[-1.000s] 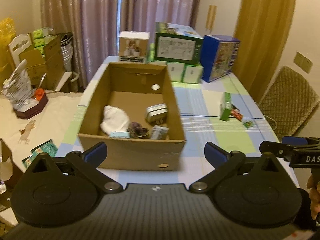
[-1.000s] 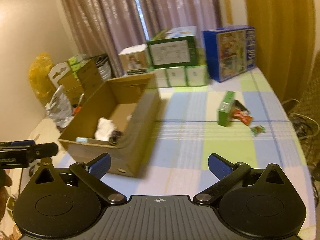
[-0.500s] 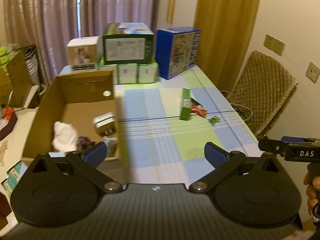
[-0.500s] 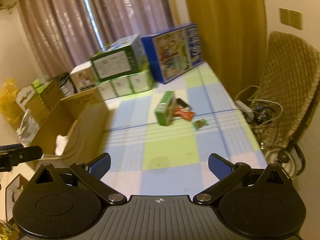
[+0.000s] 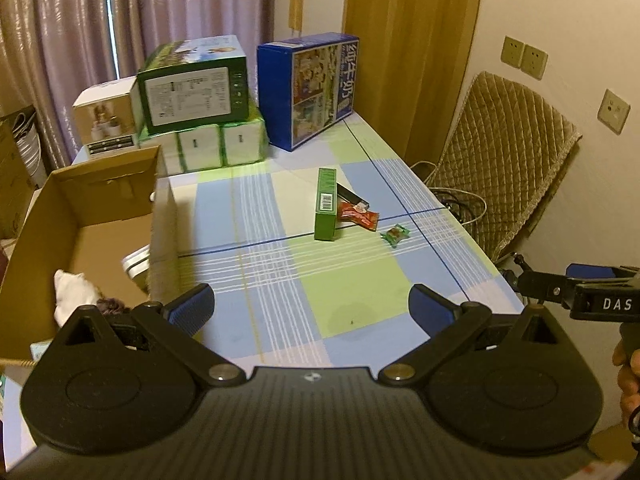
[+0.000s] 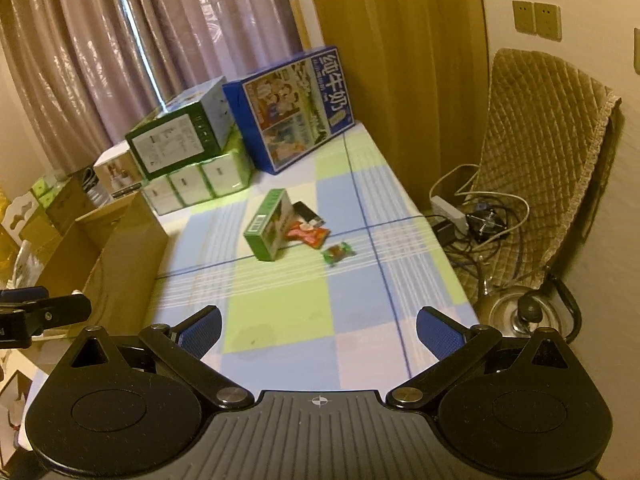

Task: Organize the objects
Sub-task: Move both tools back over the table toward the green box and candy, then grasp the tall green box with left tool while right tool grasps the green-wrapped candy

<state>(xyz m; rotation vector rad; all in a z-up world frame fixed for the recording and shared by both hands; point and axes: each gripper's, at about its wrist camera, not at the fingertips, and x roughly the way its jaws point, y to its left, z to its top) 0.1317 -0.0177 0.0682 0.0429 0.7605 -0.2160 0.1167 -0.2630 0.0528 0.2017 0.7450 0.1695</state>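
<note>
Ahead of both sets of fingers, well apart from them, the green box [image 6: 269, 225] stands on its long edge on the checked surface [image 6: 280, 312], with a red packet [image 6: 307, 235] touching its right side and a small green sweet [image 6: 338, 253] nearer. Left gripper [image 5: 311, 307] and right gripper [image 6: 319, 328] are both spread wide, holding nothing. That box looks light, stiff cardboard; pinching across its narrow faces seems safest. Crinkly wrappers will likely slip. Left of the fingers sits the cardboard carton [image 5: 92, 208].
</note>
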